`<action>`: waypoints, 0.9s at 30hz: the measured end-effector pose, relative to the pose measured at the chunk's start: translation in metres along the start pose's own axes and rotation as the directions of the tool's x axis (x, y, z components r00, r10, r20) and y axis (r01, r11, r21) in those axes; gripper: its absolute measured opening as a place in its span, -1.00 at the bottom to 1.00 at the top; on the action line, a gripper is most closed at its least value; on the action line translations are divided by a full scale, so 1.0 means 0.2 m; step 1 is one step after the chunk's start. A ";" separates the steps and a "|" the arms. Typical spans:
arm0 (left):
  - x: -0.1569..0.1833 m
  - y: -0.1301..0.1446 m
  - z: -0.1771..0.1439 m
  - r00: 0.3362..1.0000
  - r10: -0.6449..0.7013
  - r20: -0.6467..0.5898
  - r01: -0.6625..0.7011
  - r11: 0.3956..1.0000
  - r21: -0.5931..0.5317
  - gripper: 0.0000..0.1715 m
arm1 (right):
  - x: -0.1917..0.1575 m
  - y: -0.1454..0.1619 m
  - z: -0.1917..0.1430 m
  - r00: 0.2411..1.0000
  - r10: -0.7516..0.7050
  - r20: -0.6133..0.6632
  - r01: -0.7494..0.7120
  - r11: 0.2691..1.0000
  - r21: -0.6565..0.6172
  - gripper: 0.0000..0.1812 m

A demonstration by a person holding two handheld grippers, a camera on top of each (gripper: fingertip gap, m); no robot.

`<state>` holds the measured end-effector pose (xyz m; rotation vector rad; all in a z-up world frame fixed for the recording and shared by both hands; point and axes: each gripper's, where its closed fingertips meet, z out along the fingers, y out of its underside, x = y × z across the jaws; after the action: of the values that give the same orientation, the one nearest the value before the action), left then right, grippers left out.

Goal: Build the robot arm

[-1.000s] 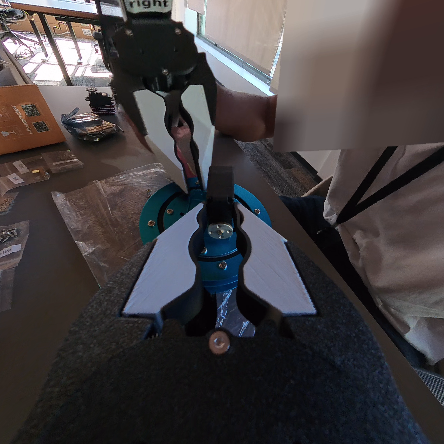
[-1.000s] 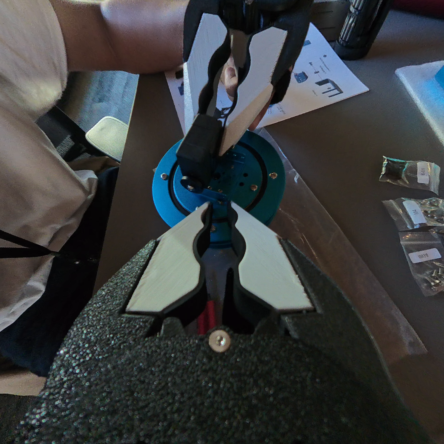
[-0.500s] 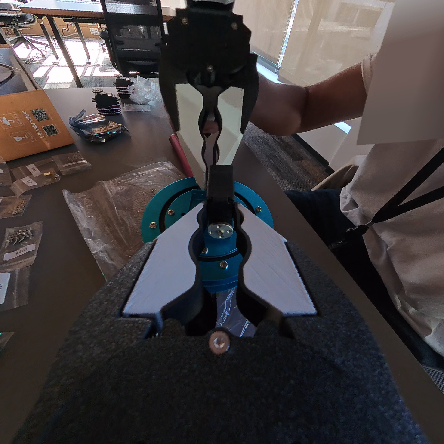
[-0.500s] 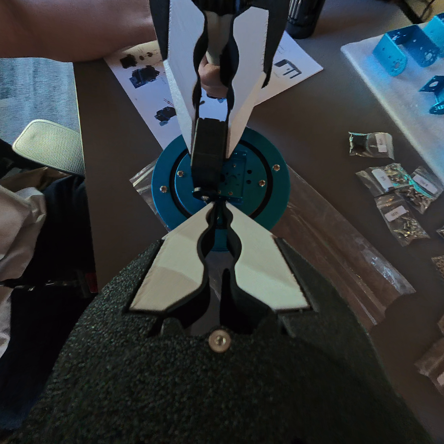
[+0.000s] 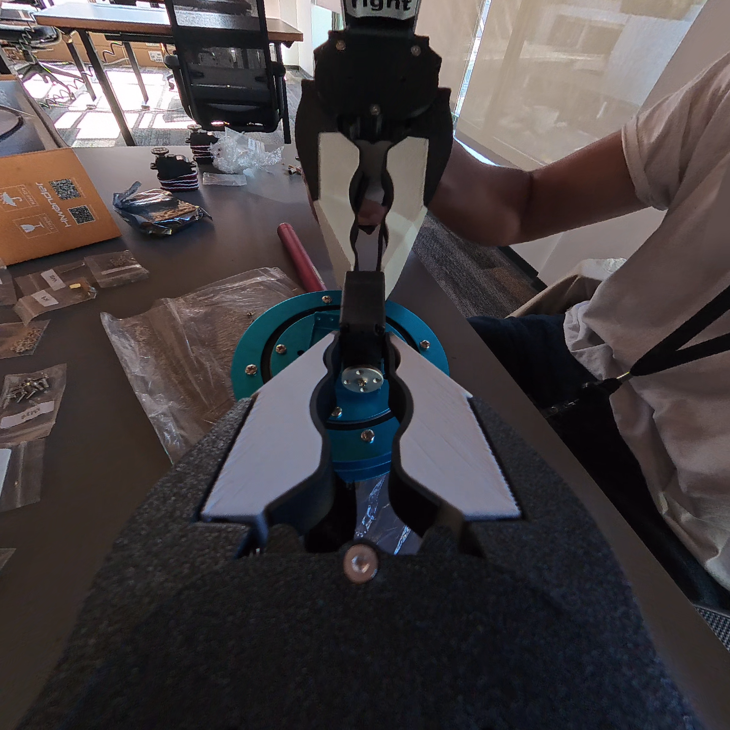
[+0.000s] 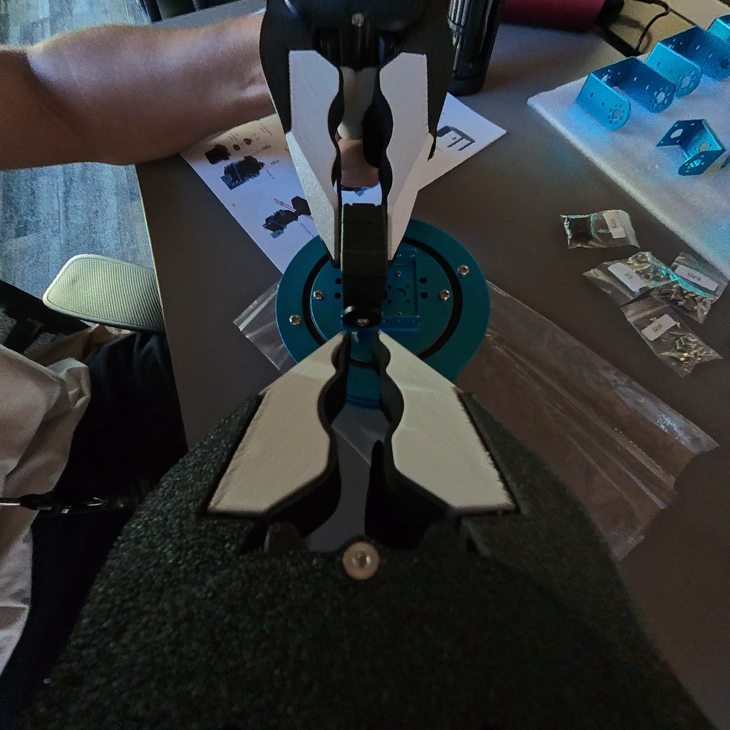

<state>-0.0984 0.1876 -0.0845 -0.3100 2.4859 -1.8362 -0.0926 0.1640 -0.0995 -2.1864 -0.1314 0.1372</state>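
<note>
My left gripper (image 5: 362,335) is shut on a black servo (image 5: 361,312) and holds it upright over a round blue base (image 5: 276,347) on the dark table. The servo's metal horn (image 5: 361,381) faces my camera. In the right wrist view the left gripper (image 6: 363,256) comes down from above with the servo (image 6: 363,253) over the blue base (image 6: 470,300). My right gripper (image 6: 361,335) is open a little and empty, its tips just in front of the servo's lower end. In the left wrist view it (image 5: 366,268) hangs behind the servo's top.
A red cylinder (image 5: 300,256) lies behind the base. A clear plastic bag (image 5: 177,335) lies under and beside it. Small bags of screws (image 6: 651,308), blue brackets (image 6: 632,91), a printed sheet (image 6: 253,189) and an orange box (image 5: 43,205) lie around. A person's arm (image 5: 513,205) reaches over the table edge. Only a small space, under 4 cm, lies between the two pairs of fingers.
The right gripper held a red tool one second ago; it now lies on the table. The right gripper swung in line opposite the left and its jaws parted slightly. The left stayed put.
</note>
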 end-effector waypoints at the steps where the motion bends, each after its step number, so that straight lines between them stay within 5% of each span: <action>1: 0.00 0.00 0.00 1.000 0.000 0.000 0.000 1.000 0.001 -0.76 | 0.00 0.00 0.01 1.000 0.007 0.007 -0.007 1.000 -0.003 -0.90; 15: 0.01 0.03 -0.01 1.000 -0.002 0.002 0.002 0.999 -0.043 -0.76 | 0.00 0.02 0.03 0.999 0.035 0.010 -0.035 0.999 0.029 -1.00; 23: -0.01 -0.02 -0.05 0.999 -0.022 0.032 0.023 1.000 -0.020 -0.49 | -0.01 -0.08 -0.13 0.971 0.178 0.157 -0.217 0.935 0.282 -1.00; 27: -0.02 -0.09 -0.09 0.998 -0.011 0.061 0.010 1.000 0.025 -0.59 | 0.02 -0.11 -0.15 0.953 0.234 0.194 -0.291 0.887 0.359 -1.00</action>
<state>-0.0935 0.1998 -0.0618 -0.3732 2.4239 -1.8311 -0.0861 0.1533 -0.0651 -1.7887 0.1073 0.4410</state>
